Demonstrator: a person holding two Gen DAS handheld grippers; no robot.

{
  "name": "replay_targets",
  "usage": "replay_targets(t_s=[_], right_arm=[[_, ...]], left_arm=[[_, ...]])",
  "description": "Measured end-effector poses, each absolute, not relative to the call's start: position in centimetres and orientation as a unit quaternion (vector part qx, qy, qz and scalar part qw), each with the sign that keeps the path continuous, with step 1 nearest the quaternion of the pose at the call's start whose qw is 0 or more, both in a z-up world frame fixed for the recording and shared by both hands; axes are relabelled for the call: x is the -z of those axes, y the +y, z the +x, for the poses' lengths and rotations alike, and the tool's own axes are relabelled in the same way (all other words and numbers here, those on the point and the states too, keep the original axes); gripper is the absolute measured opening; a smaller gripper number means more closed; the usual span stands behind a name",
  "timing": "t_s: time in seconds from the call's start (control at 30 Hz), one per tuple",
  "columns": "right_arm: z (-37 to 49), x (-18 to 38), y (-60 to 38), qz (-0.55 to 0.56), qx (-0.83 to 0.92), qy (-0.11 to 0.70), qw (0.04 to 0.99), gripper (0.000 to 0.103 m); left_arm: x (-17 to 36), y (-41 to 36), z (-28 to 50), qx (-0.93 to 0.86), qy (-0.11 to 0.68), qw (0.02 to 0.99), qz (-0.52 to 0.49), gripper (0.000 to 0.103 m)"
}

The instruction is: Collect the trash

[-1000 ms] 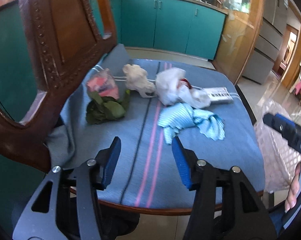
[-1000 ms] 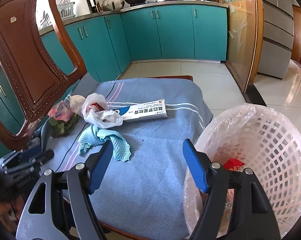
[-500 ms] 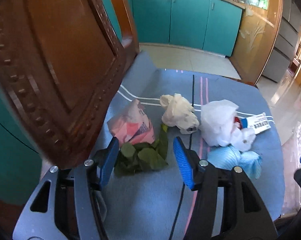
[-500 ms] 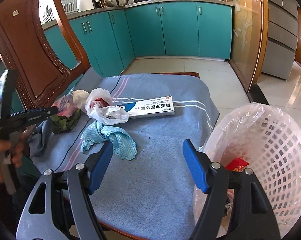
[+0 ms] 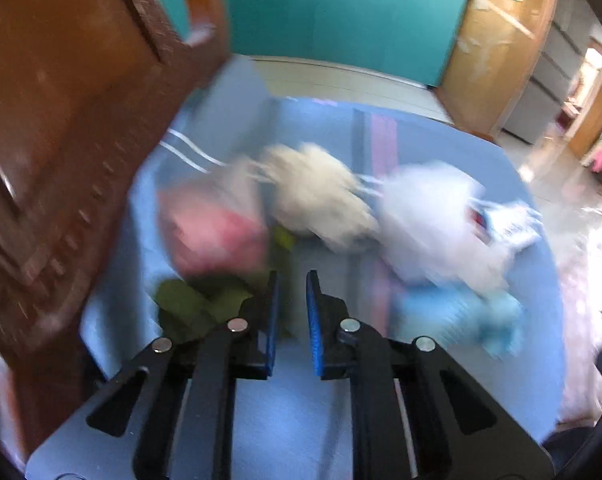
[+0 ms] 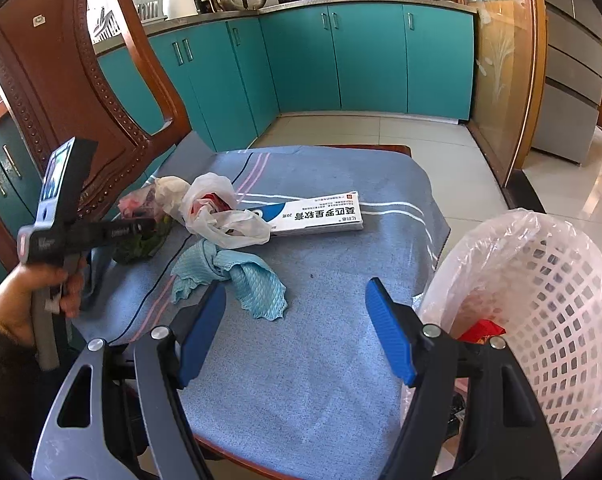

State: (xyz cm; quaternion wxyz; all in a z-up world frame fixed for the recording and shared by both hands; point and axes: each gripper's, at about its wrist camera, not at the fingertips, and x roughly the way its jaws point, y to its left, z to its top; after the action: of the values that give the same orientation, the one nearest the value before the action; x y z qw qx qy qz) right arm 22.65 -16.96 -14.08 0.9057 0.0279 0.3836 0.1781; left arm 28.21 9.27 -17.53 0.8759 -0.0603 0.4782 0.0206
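Observation:
Trash lies on a chair seat under a blue cloth cover (image 6: 321, 360). There are green leaves (image 5: 193, 308) (image 6: 137, 248), a pink wrapper (image 5: 213, 232), a cream paper wad (image 5: 317, 196), a white plastic bag (image 6: 217, 208), a light blue rag (image 6: 237, 272) and a long white box (image 6: 313, 214). My left gripper (image 5: 291, 276) points down at the leaves, its jaws closing to a narrow gap with the right edge of the leaves between them. This view is blurred. My right gripper (image 6: 294, 284) hangs open over the seat's front, holding nothing.
A white lattice basket (image 6: 541, 300) lined with a clear bag stands at the seat's right, with red trash inside. The carved wooden chair back (image 6: 61, 60) rises close on the left. Teal cabinets and tiled floor lie behind.
My left gripper moved left and down across the seat to the green leaves, and its jaws went from wide apart to nearly together. The right gripper stayed put.

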Motion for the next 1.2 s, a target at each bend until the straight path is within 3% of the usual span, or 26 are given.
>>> replay_targets(t_s=[0.17, 0.33, 0.47, 0.6, 0.73, 1.0, 1.07, 1.1, 1.2], right_arm=[[22.9, 14.3, -17.1, 0.03, -0.174, 0.387, 0.905, 0.071], [23.9, 14.1, -16.3, 0.038, -0.204, 0.387, 0.898, 0.071], [26.0, 12.7, -12.3, 0.081, -0.284, 0.395, 0.87, 0.071], [29.3, 11.4, -4.6, 0.099, -0.347, 0.403, 0.841, 0.07], [33.2, 12.6, 1.3, 0.166, -0.369, 0.461, 0.79, 0.059], [36.7, 17.0, 6.6, 0.214, -0.307, 0.541, 0.753, 0.059], [36.8, 17.5, 7.0, 0.21, -0.298, 0.541, 0.758, 0.051], [36.8, 17.8, 7.0, 0.215, -0.302, 0.54, 0.755, 0.027], [36.3, 17.9, 6.5, 0.226, -0.322, 0.532, 0.75, 0.002]], left_arm=[[15.7, 8.2, 23.3, 0.009, 0.45, 0.891, -0.057, 0.015], [12.9, 9.1, 17.5, -0.011, 0.423, 0.905, -0.053, 0.034], [12.1, 9.9, 14.3, -0.022, 0.413, 0.91, -0.038, 0.042], [11.6, 11.0, 12.6, -0.027, 0.411, 0.91, -0.048, 0.043], [11.5, 12.1, 10.9, -0.032, 0.407, 0.912, -0.038, 0.047], [11.3, 12.8, 9.6, -0.007, 0.401, 0.915, -0.038, 0.051], [11.4, 12.7, 9.5, -0.001, 0.402, 0.915, -0.041, 0.051], [11.5, 12.6, 9.6, 0.0, 0.403, 0.914, -0.041, 0.051], [11.9, 12.6, 9.7, -0.003, 0.405, 0.913, -0.044, 0.051]])
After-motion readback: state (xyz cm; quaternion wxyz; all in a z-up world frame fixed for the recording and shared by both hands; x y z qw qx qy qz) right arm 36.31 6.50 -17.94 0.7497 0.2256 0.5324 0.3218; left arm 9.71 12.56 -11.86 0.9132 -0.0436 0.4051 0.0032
